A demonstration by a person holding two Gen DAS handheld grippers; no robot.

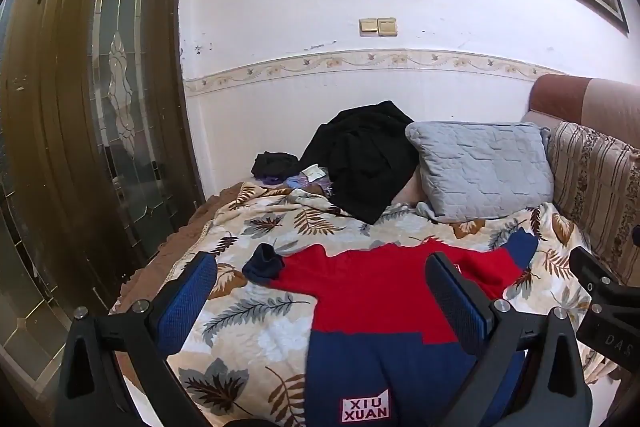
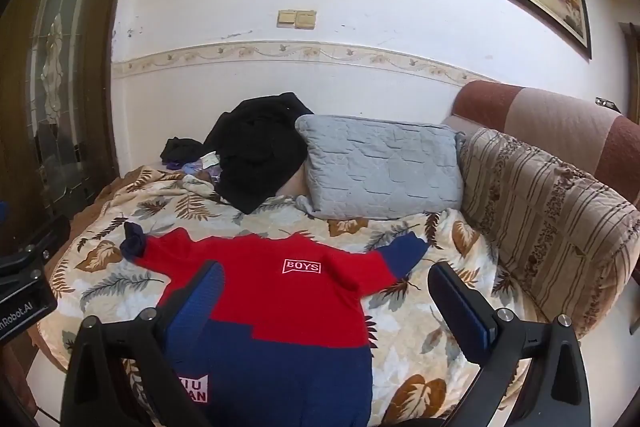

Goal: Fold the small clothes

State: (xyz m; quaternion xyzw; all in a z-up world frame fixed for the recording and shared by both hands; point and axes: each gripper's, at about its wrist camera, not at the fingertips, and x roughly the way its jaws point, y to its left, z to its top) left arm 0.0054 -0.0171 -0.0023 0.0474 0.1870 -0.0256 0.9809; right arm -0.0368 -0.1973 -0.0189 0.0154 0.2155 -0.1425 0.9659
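Observation:
A small red and navy sweater (image 1: 380, 303) lies flat on the leaf-print bedspread (image 1: 256, 327), sleeves spread to both sides, navy hem toward me. In the right wrist view the sweater (image 2: 288, 307) shows a white "BOYS" patch on the chest. My left gripper (image 1: 324, 287) is open and empty, hovering above the sweater's left half. My right gripper (image 2: 328, 291) is open and empty above the sweater's right half. The right gripper's body (image 1: 600, 291) shows at the right edge of the left wrist view.
A grey quilted pillow (image 2: 380, 171) and a pile of black clothes (image 2: 260, 151) lie at the far side of the bed. A striped cushion (image 2: 540, 219) and padded headboard (image 2: 560, 119) stand on the right. A wooden wardrobe (image 1: 80, 107) stands at the left.

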